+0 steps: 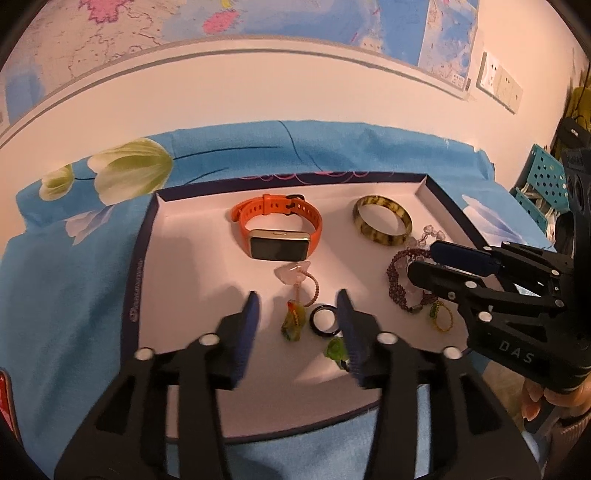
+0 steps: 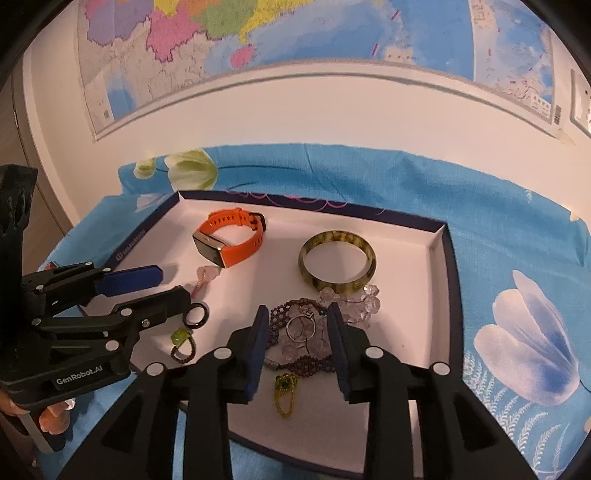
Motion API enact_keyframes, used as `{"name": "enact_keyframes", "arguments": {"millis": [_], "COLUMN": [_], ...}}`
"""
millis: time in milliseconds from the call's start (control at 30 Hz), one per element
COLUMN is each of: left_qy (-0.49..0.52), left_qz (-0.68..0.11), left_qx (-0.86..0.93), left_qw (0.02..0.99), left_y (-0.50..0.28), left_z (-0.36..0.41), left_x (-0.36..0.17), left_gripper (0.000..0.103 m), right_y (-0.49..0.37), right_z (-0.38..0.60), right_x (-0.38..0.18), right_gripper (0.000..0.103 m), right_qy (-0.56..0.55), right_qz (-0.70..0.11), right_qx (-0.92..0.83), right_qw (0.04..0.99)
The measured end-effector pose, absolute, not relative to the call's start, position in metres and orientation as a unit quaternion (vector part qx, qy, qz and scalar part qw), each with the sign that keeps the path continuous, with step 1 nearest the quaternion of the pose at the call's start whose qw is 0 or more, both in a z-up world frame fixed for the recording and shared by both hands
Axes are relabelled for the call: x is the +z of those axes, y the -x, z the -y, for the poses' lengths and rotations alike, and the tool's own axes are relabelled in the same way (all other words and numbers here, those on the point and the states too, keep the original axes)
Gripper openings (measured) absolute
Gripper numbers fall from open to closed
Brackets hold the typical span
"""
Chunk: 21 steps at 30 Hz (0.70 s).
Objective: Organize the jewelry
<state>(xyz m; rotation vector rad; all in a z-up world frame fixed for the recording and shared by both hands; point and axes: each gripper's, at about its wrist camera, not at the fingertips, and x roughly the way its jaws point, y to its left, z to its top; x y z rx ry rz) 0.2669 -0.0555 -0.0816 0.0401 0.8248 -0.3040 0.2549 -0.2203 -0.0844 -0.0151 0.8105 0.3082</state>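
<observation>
Blue floral cloth bears white tray (image 2: 437, 266); jewelry loose inside. Left gripper (image 1: 299, 325) fingers part-open, empty, beside black ring (image 1: 322, 319). Right gripper (image 2: 297, 347) likewise, straddling tangled bead bracelets (image 2: 295, 332). Risk: snagging several strands together.

A white wall (image 2: 332, 122) carries a large coloured map (image 2: 258, 33). A wall socket plate (image 1: 498, 81) sits to the map's right. A blue floral cloth (image 2: 498, 229) covers the desk under warm light.

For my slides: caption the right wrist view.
Open right gripper poised over tangled purple beaded bracelets in a white tray, beside an orange smartwatch and mottled green bangle.
</observation>
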Motion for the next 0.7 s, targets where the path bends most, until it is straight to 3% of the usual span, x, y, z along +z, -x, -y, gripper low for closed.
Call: {"name": "enact_keyframes", "arguments": {"millis": [67,100,133,200,233,300,400,700], "left_qy": [-0.015,-0.013,-0.014,-0.02,-0.019,-0.006,0.014,0.016], "left_qz": [-0.388,-0.38,-0.364,-0.342,-0.333,-0.325,-0.31,-0.262], "left_qx": [-0.143,-0.139,-0.13,-0.121,-0.113,-0.108,-0.092,-0.057], "left_qw": [0.91,0.915,0.922,0.932,0.936,0.94,0.946,0.963], "left_y": [-0.259,-0.254,-0.245,-0.231,-0.223,-0.209,-0.182,-0.103], "left_z": [0.051,0.049,0.045,0.041,0.038,0.031,0.019,0.005], "left_x": [-0.075,-0.071,-0.065,-0.057,-0.054,-0.049,-0.044,-0.03], "left_gripper": [0.072,0.083,0.091,0.098,0.097,0.097,0.097,0.097], "right_y": [-0.249,-0.244,-0.24,-0.227,-0.221,-0.203,-0.178,-0.101], "right_z": [0.221,0.223,0.224,0.226,0.226,0.224,0.221,0.221], "right_x": [-0.079,-0.075,-0.072,-0.066,-0.064,-0.059,-0.054,-0.031], "right_gripper": [0.048,0.05,0.054,0.073,0.081,0.082,0.095,0.096], "right_qy": [0.005,0.004,0.002,-0.001,-0.003,0.001,0.004,-0.008], "right_qz": [-0.381,-0.372,-0.367,-0.353,-0.345,-0.33,-0.311,-0.256], "right_qx": [0.147,0.145,0.146,0.139,0.134,0.136,0.129,0.13], "right_qw": [0.913,0.917,0.919,0.925,0.929,0.934,0.942,0.958]}}
